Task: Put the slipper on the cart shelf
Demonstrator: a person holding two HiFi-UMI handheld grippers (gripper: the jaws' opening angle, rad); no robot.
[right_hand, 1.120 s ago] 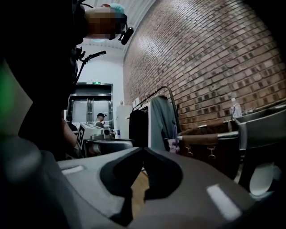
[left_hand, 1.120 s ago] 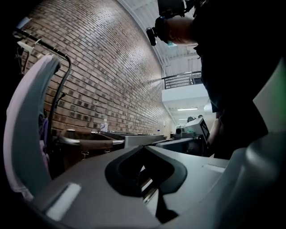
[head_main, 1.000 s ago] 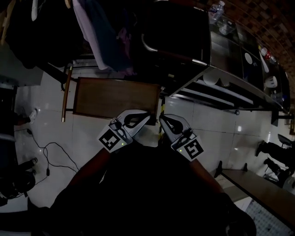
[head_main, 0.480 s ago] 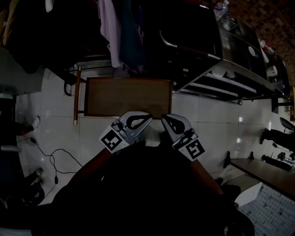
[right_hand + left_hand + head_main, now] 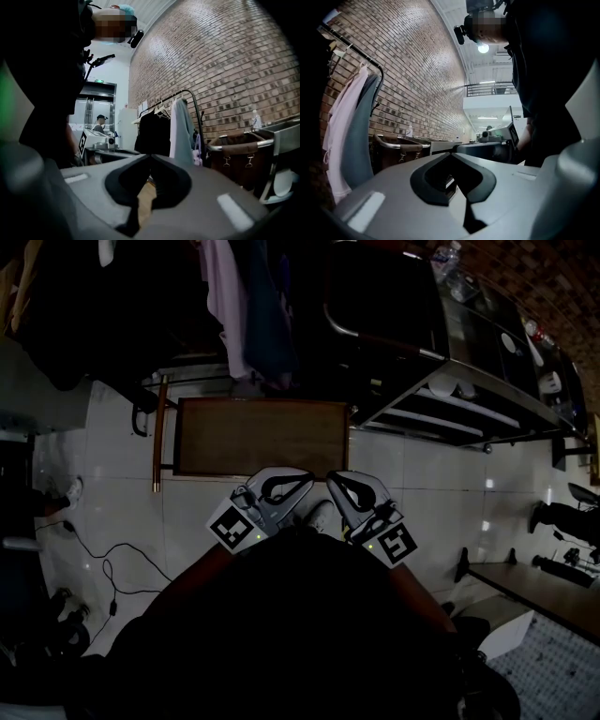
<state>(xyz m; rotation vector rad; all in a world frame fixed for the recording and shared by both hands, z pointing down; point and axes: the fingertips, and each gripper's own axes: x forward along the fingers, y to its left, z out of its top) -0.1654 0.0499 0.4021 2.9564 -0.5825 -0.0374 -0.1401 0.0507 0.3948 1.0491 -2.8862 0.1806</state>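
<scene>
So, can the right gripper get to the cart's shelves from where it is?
Probably yes, with a step closer: only bare floor lies between the right gripper and the cart shelves. Its jaws are shut and empty, though.

Brown flatbed cart [image 5: 262,437] farther right.

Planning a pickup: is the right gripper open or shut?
Shut. The right gripper has its jaw tips touching, with nothing between them.

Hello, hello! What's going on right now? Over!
Left gripper shut, empty. Right gripper shut, empty. Slipper not clearly in view. Brown table ahead, cart to its right.
</scene>
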